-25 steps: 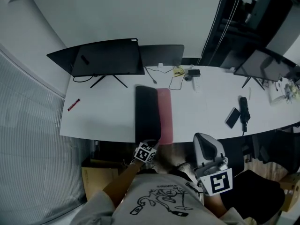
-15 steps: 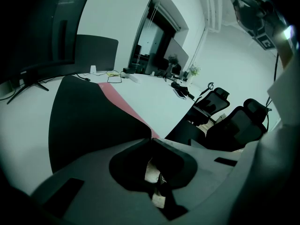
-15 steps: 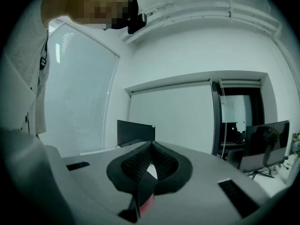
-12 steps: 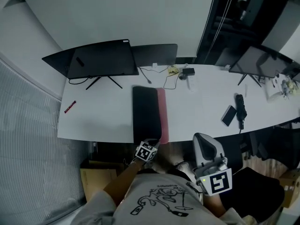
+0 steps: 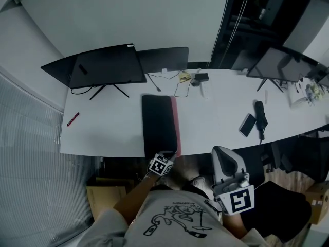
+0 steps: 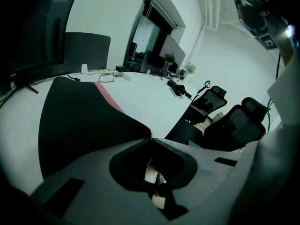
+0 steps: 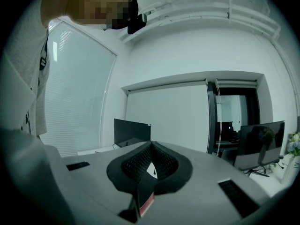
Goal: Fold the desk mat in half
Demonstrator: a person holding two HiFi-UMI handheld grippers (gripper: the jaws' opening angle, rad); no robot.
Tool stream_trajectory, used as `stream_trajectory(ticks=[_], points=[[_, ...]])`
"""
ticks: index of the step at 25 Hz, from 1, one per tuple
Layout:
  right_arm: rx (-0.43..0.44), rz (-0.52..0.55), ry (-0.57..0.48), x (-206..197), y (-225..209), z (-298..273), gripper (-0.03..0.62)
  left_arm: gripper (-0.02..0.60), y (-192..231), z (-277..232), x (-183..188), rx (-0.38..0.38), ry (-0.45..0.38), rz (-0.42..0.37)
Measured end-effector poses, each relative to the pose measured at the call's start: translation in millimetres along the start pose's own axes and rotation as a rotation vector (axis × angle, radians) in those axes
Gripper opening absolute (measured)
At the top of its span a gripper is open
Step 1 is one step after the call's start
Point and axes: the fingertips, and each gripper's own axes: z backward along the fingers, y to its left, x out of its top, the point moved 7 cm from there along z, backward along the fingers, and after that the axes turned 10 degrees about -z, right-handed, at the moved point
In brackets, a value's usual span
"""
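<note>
The desk mat point(image 5: 158, 123) lies folded lengthwise on the white desk point(image 5: 108, 133), black side up. A narrow pink strip of its lower layer point(image 5: 177, 122) shows along the right edge. My left gripper point(image 5: 167, 155) is at the mat's near edge, just off the desk front. In the left gripper view its jaws point(image 6: 151, 136) are shut on the near corner of the black layer point(image 6: 84, 121). My right gripper point(image 5: 222, 151) is held near the person's body, right of the mat and clear of the desk. It points level, and its jaws point(image 7: 151, 143) are shut with nothing between them.
Two dark monitors point(image 5: 105, 66) point(image 5: 164, 59) stand behind the mat, with a third point(image 5: 280, 66) at the right. Cables point(image 5: 186, 79), a phone point(image 5: 247, 124), a black object point(image 5: 260, 118) and a red pen point(image 5: 72, 119) lie on the desk. A cardboard box point(image 5: 103, 194) sits underneath. Office chairs point(image 6: 234, 123) stand right.
The pink strip beside the black layer has grown narrower as the black layer slid right over it. The left gripper has stayed at the mat's near edge. The right gripper looks unmoved.
</note>
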Motion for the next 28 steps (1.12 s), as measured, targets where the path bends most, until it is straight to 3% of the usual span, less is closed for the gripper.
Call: stream_trajectory(ticks=[23,28], points=[[-0.021,0.003,0.015,-1.4,-17.8,-1.2,0.008,0.033,-5.8,-25.0,3.9,-0.014,0.037,-0.010],[-0.016,0.004,0.021,-3.2,-14.0,-5.2,0.008,0.041,-9.0,-17.4,3.5,-0.013,0.009,-0.010]])
